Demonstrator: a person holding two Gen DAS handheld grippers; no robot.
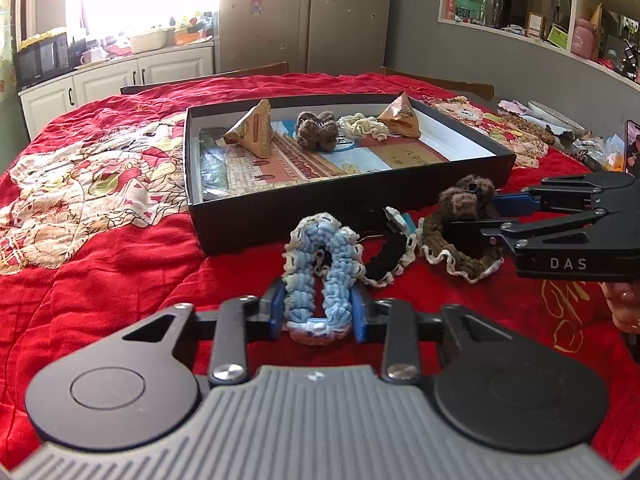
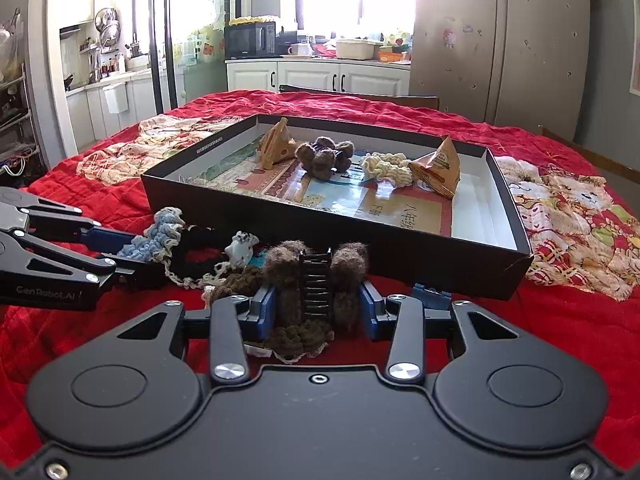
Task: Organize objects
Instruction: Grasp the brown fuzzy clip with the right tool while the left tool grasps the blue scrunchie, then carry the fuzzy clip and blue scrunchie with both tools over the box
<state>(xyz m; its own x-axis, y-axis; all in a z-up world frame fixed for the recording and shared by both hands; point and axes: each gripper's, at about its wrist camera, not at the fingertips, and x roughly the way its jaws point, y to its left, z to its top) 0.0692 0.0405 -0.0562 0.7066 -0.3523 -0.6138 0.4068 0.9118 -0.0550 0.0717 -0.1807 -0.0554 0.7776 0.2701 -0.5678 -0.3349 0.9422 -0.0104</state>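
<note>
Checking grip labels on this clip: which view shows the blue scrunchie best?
The left wrist view: the blue scrunchie lies front and centre, its whole loop visible between the left tool pads. The right wrist view shows only a side-on part of it at the left edge, beside that tool.

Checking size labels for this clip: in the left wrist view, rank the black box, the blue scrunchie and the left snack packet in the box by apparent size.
1. Black box, clearly the largest.
2. Blue scrunchie.
3. Left snack packet.
The scrunchie lies much nearer the camera than the packet, so their true order is unsure.
</note>
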